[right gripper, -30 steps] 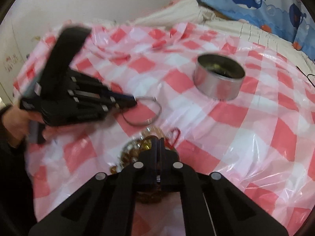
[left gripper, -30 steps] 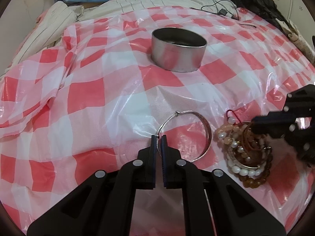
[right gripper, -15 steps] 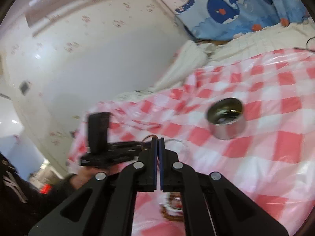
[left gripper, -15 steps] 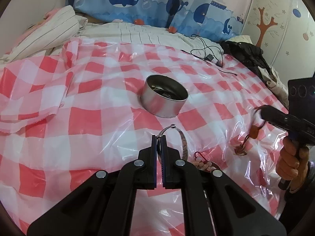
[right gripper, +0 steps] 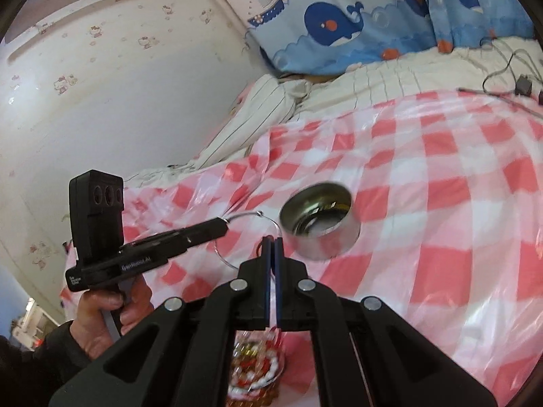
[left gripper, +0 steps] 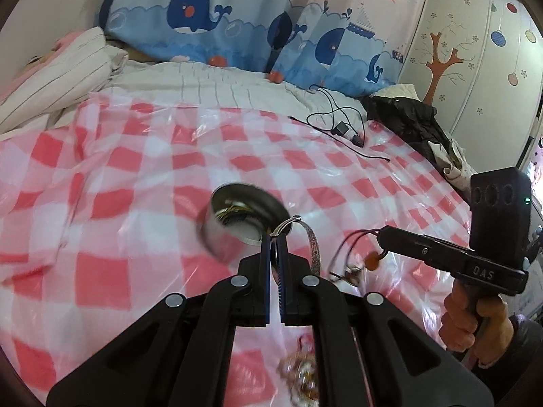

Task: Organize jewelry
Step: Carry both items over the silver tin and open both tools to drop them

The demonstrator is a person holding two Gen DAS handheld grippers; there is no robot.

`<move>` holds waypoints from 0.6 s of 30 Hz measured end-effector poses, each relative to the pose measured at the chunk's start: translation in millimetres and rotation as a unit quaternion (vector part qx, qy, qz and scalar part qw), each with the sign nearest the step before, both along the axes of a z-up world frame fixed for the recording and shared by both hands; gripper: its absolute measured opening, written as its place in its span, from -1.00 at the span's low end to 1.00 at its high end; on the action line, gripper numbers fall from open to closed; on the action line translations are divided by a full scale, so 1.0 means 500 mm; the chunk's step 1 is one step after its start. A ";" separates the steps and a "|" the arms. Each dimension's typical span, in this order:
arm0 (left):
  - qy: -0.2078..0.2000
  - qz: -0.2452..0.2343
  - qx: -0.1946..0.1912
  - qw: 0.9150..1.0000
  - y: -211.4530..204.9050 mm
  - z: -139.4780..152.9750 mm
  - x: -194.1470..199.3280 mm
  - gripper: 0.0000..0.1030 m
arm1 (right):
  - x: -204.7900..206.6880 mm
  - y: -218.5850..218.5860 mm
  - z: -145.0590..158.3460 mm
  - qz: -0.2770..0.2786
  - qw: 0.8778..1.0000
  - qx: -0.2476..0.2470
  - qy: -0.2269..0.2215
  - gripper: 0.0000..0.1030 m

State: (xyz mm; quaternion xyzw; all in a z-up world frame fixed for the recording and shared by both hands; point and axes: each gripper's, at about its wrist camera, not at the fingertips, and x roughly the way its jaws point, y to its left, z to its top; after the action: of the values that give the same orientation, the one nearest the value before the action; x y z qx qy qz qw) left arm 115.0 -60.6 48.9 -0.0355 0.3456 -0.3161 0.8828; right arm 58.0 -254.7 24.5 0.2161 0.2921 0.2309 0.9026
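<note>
Here your left gripper (left gripper: 275,239), clamped on the silver bangle (left gripper: 311,242), sits just near-right of the metal tin (left gripper: 237,224), closer than your right gripper (left gripper: 381,234), itself clamped on a red cord (left gripper: 353,240).

On a bed draped in a pink-and-white checked plastic sheet (right gripper: 441,176), the right gripper (right gripper: 272,241) points toward a round metal tin (right gripper: 319,225), its jaws pressed together on a thin red cord (right gripper: 260,247). At left, a hand (right gripper: 108,318) grips the left gripper (right gripper: 222,226), clamped on a silver bangle (right gripper: 251,217) raised beside the tin. Beaded bracelets (right gripper: 254,376) lie heaped below, blurred. Whale-print bedding (right gripper: 339,20) lines the wall.
</note>
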 end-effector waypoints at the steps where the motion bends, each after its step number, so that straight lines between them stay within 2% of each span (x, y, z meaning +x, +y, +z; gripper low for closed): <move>1: 0.000 -0.003 -0.002 1.000 -0.012 0.001 0.014 -0.94 | 0.006 -0.001 0.006 -0.002 1.000 -0.002 -0.005 -0.95; 6: -0.004 0.002 -0.006 1.000 -0.052 -0.004 0.076 -0.93 | 0.040 -0.001 0.024 -0.011 1.000 -0.012 -0.015 -0.95; 10: 0.021 0.033 0.042 0.998 -0.068 -0.047 0.146 -0.91 | 0.084 0.011 0.040 -0.008 1.000 -0.019 -0.021 -0.95; 13: 0.030 0.052 0.064 0.996 -0.050 -0.061 0.158 -0.72 | 0.119 0.027 0.049 -0.003 1.000 -0.018 -0.023 -0.95; 18: 0.008 0.072 0.121 0.990 -0.018 -0.056 0.130 -0.41 | 0.170 0.046 0.041 -0.005 1.000 0.004 -0.009 -0.95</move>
State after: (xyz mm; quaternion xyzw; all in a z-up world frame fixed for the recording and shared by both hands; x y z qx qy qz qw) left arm 180.0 -69.8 20.7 0.0443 0.3849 -0.2075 0.8983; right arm 142.8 -231.8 44.9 0.2193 0.2816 0.2293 0.9056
